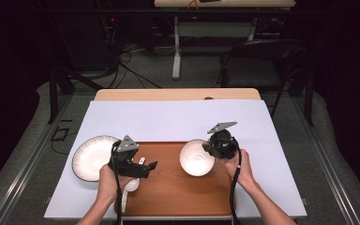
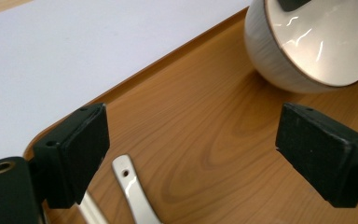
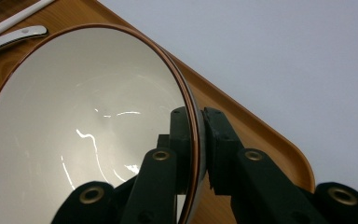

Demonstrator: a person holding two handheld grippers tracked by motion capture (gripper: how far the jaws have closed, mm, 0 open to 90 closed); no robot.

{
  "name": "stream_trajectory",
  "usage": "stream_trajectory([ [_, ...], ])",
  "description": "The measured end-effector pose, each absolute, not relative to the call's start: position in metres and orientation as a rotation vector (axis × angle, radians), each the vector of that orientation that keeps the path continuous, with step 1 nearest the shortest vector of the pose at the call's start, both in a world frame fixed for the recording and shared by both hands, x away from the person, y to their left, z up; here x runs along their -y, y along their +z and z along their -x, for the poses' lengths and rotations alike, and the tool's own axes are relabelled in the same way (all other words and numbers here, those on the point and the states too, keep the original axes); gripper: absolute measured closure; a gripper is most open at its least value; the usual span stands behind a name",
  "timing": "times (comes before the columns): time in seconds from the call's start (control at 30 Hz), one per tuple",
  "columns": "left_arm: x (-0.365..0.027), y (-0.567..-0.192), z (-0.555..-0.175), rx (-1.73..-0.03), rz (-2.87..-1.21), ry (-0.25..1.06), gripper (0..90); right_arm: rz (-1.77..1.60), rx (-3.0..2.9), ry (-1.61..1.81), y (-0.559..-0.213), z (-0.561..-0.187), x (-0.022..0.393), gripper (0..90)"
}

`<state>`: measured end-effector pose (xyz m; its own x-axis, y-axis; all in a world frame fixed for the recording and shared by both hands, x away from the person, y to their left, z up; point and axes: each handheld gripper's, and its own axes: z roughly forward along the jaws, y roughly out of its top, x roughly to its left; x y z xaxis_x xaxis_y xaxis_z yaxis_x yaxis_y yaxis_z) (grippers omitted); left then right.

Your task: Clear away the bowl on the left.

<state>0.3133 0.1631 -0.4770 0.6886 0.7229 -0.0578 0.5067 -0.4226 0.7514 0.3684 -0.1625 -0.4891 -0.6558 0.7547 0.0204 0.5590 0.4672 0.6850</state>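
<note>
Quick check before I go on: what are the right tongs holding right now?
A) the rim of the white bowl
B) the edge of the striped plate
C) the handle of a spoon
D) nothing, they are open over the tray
A. In the right gripper view the right tongs are closed on the rim of the white bowl, one jaw inside and one outside, over the wooden tray.

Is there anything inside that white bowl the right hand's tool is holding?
The bowl looks empty: its glossy inside shows just light reflections. One jaw of the right gripper reaches inside the rim, covering a small patch of wall.
</note>
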Motion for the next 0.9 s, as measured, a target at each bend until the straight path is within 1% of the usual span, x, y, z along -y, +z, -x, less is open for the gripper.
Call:
stream_trajectory([
  [0.3, -0.177, -0.479, -0.307, -0.974, -2.126, 0.336, 3.7, -1.157, -2.429, 0.967, -0.489, -0.372, 0.171, 83.0],
  [0.37, -0.180, -0.481, -0.304, -0.980, -2.126, 0.322, 0.6, -1.171, -2.430, 0.963, -0.490, -0.374, 0.174, 83.0],
  [0.7, -0.193, -0.486, -0.296, -1.005, -2.125, 0.346, 0.2, -1.220, -2.419, 0.947, -0.492, -0.380, 0.184, 83.0],
  [0.9, -0.202, -0.489, -0.298, -1.010, -2.116, 0.368, 0.1, -1.273, -2.402, 0.952, -0.494, -0.386, 0.195, 83.1],
])
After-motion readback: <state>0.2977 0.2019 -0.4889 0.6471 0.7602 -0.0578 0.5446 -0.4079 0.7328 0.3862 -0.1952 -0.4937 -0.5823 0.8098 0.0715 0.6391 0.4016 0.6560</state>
